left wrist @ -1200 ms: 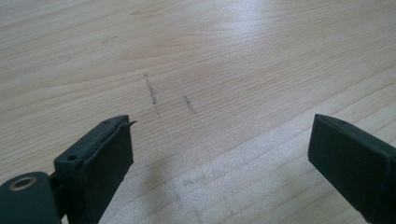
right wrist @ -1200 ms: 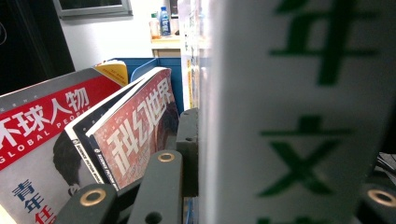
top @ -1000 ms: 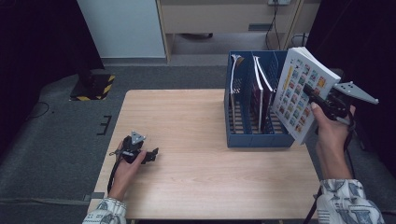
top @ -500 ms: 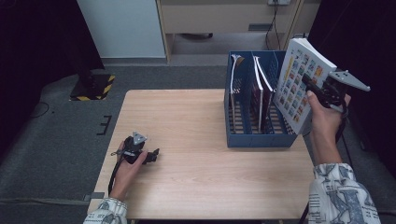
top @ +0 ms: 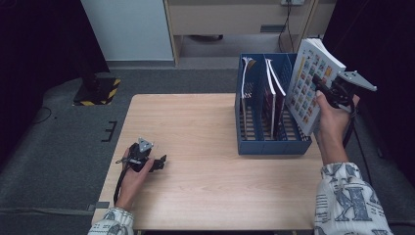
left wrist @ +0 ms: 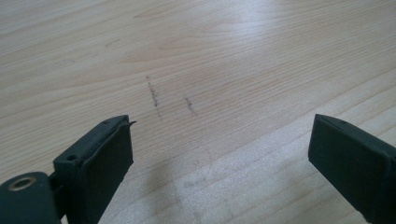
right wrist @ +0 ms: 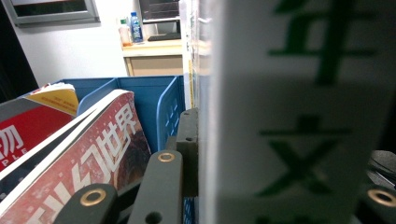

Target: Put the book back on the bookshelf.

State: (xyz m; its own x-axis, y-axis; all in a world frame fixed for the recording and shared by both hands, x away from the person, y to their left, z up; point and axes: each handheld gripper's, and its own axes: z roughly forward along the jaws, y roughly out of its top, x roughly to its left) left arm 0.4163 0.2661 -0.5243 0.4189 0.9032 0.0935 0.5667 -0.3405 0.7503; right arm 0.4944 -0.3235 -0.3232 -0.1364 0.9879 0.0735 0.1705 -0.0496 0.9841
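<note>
A thick white book [top: 308, 83] with a grid of coloured pictures on its cover hangs tilted above the right end of the blue file rack [top: 274, 145]. My right gripper [top: 319, 84] is shut on it from the right side. In the right gripper view the book's white spine with green characters [right wrist: 299, 116] is clamped between the jaws, close to the rack's wall [right wrist: 161, 100]. Two magazines [top: 271, 90] stand in the rack's compartments. My left gripper [top: 159, 162] lies on the wooden table [top: 205, 132] near its front left. Its jaws [left wrist: 219, 140] stand wide apart over bare wood.
Beyond the table stand a white panel [top: 129, 29] and a wooden cabinet [top: 235, 19]. A yellow-and-black striped base [top: 98, 91] sits on the grey floor at the left. A red-covered magazine [right wrist: 88, 154] leans close beside the right gripper.
My right gripper has carried the book a little to the left, toward the rack. The left gripper has stayed where it was.
</note>
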